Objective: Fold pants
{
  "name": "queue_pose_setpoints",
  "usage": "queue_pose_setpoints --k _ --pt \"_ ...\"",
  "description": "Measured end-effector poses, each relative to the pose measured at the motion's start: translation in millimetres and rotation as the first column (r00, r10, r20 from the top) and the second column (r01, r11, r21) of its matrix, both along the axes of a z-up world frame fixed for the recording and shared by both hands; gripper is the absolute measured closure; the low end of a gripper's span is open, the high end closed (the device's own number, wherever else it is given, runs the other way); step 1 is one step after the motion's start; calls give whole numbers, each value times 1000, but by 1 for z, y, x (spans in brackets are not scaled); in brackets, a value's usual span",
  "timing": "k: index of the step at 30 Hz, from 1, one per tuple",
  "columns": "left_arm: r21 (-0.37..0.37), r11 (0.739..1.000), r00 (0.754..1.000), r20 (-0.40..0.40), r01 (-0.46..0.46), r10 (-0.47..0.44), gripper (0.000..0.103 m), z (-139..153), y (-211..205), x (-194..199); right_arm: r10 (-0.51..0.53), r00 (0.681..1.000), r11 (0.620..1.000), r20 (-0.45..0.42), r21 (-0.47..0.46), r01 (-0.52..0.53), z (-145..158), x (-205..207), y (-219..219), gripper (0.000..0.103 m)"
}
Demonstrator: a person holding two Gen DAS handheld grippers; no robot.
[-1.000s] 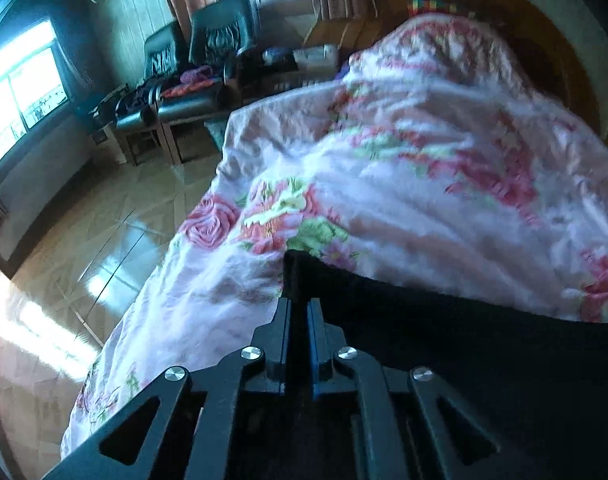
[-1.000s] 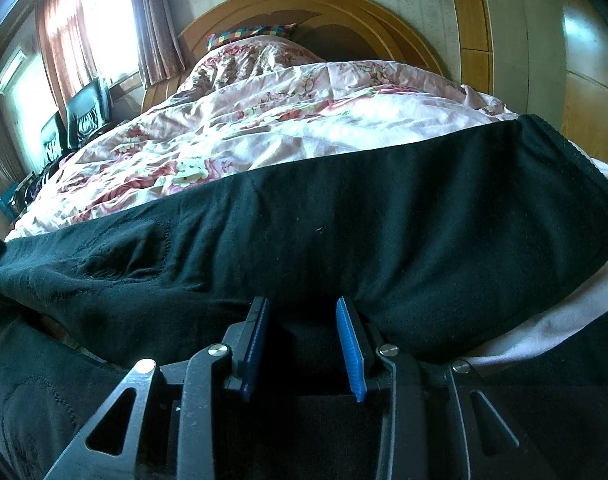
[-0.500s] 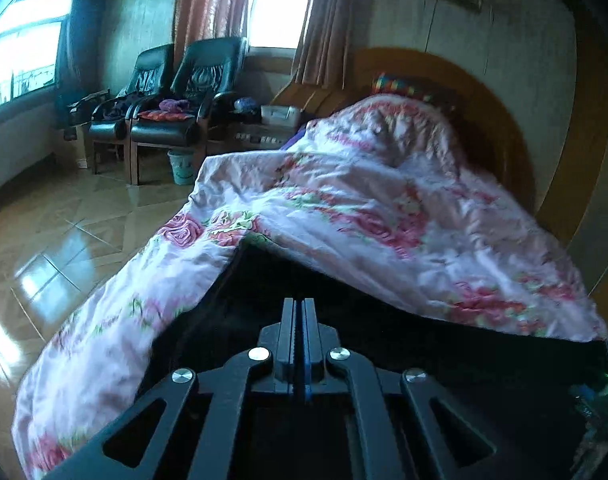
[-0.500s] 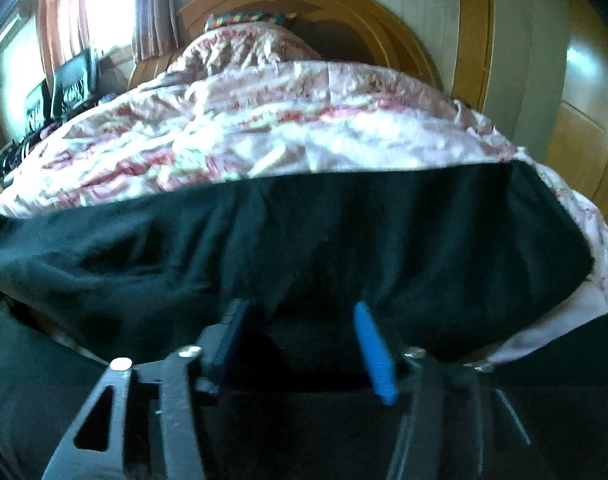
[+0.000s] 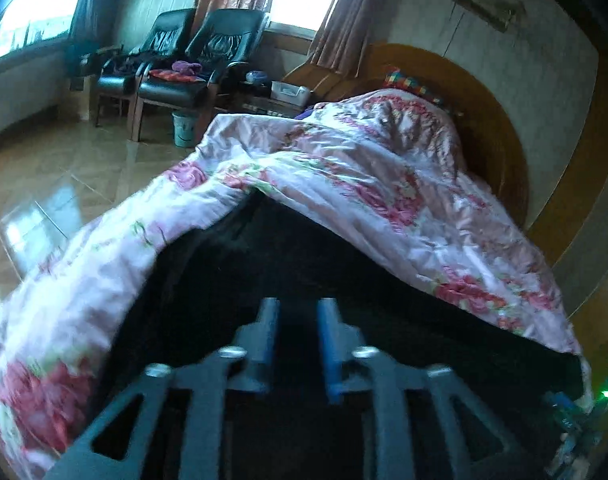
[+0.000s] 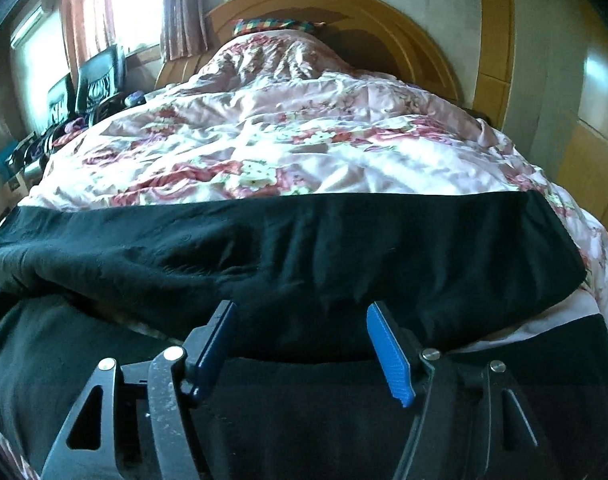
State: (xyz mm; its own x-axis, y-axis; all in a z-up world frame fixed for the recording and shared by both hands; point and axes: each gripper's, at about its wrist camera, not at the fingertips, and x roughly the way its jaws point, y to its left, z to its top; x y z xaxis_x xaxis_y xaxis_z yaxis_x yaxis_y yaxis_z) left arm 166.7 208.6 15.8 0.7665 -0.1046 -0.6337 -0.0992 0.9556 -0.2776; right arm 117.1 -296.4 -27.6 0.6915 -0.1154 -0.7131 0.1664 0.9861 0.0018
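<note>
At the far left of the left wrist view lay bare tiled floor [image 5: 60, 168], wide and free of clutter up to two armchairs [image 5: 184, 76] under the window. The quilt [image 5: 383, 200] hung over the bed's left edge toward that floor. The pants [image 5: 304, 264] lay dark on the quilt, with an edge rising to a peak near the middle of the view and a long straight edge running down to the right. The left gripper [image 5: 298, 332] hung over the pants with its jaws opening, a narrow gap between the blue pads and nothing pinched in it. The view was blurred, so seams and folds in the cloth could not be read. At the far right a small green light and a blue object were cut off by the frame.

In the right wrist view, the pants [image 6: 304, 248] ran as a broad band across the bed, the far edge straight against the quilt [image 6: 304, 140] and the right end near the bed's side. The headboard [image 6: 383, 20] closed off the far end. The right gripper [image 6: 304, 340] stood with jaws opening, already wide, pads clear of the cloth. Below the fingers a second dark layer lay in shadow, its shape hard to tell.
</note>
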Motion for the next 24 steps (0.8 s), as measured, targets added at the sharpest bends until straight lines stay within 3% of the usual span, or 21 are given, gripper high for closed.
queue_pose_setpoints --k 4,8,11,15,19,22,23,24 --pt "74 997 999 -34 21 -19 63 7 7 32 -7 1000 1000 -19 29 7 -9 8 2 35" --pt "136 991 994 -113 13 2 63 3 17 83 1 1000 999 -31 47 0 -18 15 10 35" --pt "143 990 985 -174 17 8 61 -8 23 122 -3 1000 999 -25 44 4 -22 15 13 35" --pt "146 989 969 -239 -20 55 37 -32 32 163 -20 1000 995 18 99 18 -14 4 9 35" --pt "130 991 953 -291 -40 77 37 -55 38 188 -41 998 991 47 127 35 -8 -8 6 34" --pt "177 983 961 -261 -48 93 37 -61 29 186 -47 998 989 42 144 40 -10 -11 7 34" --pt "223 974 966 -240 -43 97 39 -61 23 182 -46 998 988 40 149 40 -11 -12 8 34" --pt "245 969 969 -233 -26 85 58 -62 18 182 -47 998 987 36 154 41 -13 -12 9 34"
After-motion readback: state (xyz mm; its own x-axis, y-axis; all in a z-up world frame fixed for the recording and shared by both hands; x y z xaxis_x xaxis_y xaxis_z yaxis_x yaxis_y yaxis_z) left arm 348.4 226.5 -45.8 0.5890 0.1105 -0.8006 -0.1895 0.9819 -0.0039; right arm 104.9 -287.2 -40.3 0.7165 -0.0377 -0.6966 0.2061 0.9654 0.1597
